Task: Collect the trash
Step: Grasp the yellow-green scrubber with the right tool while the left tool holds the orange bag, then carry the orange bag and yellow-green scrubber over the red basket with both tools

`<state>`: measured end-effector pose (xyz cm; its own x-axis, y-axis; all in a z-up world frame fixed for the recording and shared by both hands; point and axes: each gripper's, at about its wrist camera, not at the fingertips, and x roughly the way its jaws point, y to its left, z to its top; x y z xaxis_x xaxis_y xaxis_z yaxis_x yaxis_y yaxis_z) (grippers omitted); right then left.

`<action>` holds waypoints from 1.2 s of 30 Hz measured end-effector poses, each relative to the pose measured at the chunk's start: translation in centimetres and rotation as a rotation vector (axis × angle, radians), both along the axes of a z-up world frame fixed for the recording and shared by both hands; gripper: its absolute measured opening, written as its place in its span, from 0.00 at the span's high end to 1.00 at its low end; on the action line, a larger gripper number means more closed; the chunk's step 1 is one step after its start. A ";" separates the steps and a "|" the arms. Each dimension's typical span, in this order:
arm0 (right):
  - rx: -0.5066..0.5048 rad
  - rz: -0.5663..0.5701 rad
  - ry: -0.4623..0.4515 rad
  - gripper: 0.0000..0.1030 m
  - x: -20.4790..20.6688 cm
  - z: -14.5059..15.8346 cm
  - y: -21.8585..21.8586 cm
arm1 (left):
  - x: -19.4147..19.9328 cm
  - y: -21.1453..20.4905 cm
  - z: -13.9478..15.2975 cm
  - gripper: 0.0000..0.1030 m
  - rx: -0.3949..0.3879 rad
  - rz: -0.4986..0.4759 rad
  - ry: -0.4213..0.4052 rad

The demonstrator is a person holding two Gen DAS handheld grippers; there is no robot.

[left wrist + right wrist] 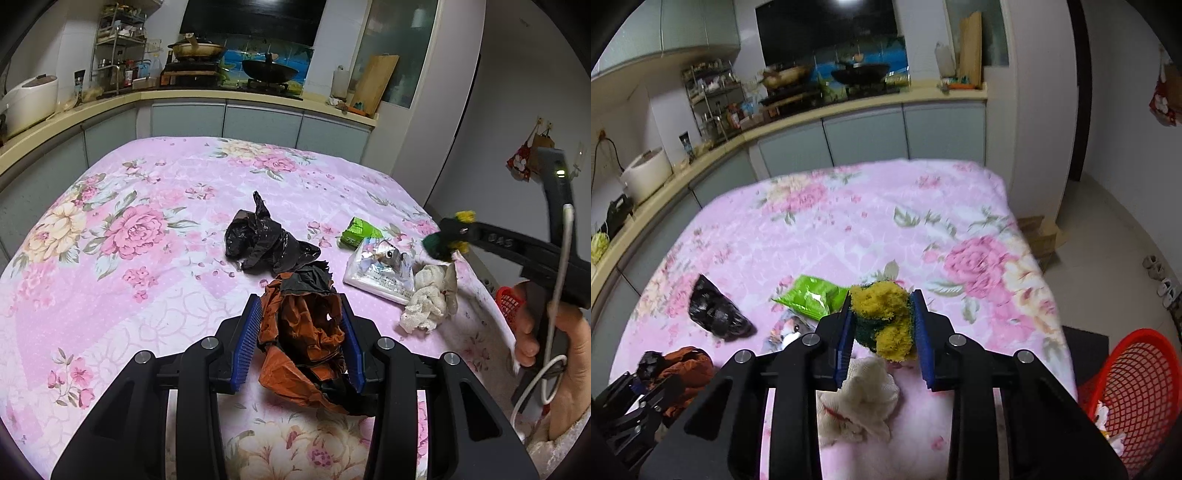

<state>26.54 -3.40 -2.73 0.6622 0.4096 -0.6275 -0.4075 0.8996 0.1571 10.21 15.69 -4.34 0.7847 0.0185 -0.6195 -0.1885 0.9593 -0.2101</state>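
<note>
My left gripper [299, 306] is shut on a crumpled orange and black plastic bag [306, 332], low over the pink floral tablecloth [147, 266]. My right gripper [882, 306] is shut on a yellow and green scouring sponge [886, 317], held above the cloth near the table's right edge. In the left wrist view that sponge [441, 245] hangs at the right, above a white cloth wad [428, 299]. On the cloth lie a black plastic bag [258, 240], a green packet [358, 230] and a tissue pack with a cat picture [380, 271].
A red mesh basket [1134, 387] stands on the floor beside the table's right edge. A kitchen counter [221, 98] with pans and a rice cooker runs behind and to the left of the table. A person's hand [569, 354] holds the right gripper's handle.
</note>
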 end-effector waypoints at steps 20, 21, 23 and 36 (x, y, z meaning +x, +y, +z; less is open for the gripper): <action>0.084 -0.046 -0.081 0.72 -7.0 3.7 -7.3 | -0.8 -3.1 2.9 0.62 0.047 -0.042 -0.059; 0.088 -0.050 -0.084 0.72 -7.2 3.8 -7.6 | -0.8 -3.3 3.2 0.62 0.053 -0.043 -0.064; 0.094 -0.058 -0.094 0.72 -7.7 4.1 -8.3 | -0.8 -3.8 3.7 0.62 0.064 -0.049 -0.073; 0.101 -0.141 -0.110 0.72 -9.0 4.7 -13.1 | -0.2 -8.0 5.3 0.62 0.096 -0.121 -0.104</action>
